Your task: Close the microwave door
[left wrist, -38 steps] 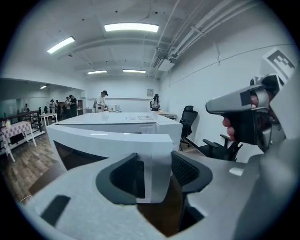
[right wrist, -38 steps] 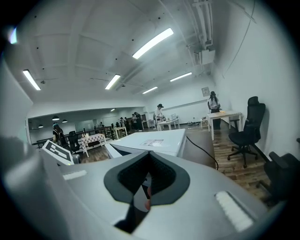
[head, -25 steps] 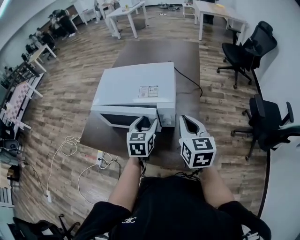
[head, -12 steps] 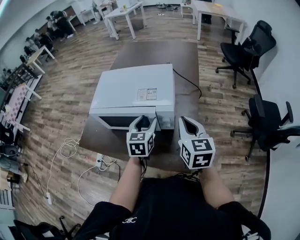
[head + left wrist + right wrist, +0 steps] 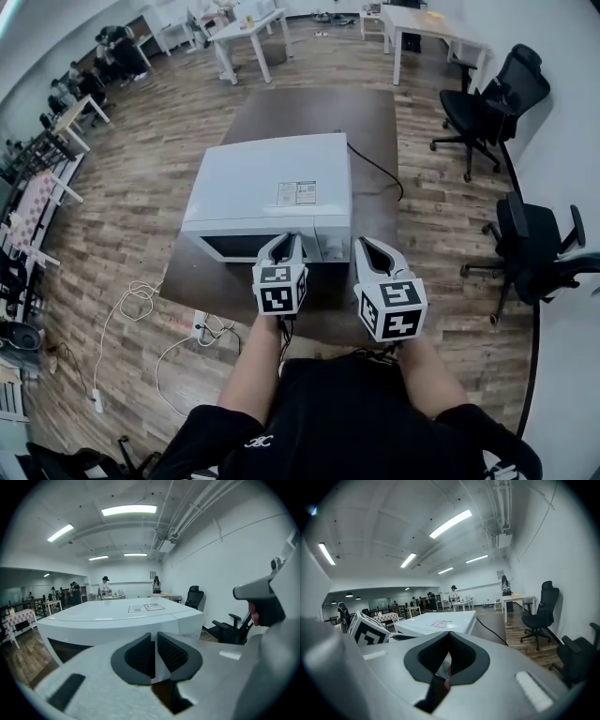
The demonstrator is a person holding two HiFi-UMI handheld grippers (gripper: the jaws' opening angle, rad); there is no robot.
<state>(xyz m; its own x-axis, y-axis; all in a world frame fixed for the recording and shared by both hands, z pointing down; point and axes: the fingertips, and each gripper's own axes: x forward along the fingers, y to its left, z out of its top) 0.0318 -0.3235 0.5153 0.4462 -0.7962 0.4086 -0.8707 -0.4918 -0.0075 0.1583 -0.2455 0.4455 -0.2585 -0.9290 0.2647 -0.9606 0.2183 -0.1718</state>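
Here, at the bottom of the head view, the left gripper (image 5: 286, 240) has just been closing its fingers (image 5: 136, 657), now almost clenched, a thin slit left and nothing between them. Beside it, the right gripper (image 5: 369, 243) is clenched on nothing. Just beyond, the white microwave (image 5: 272, 178) sits mid-frame on a dark surface (image 5: 309, 108), door flush. Office chairs (image 5: 487, 98) stand at right.
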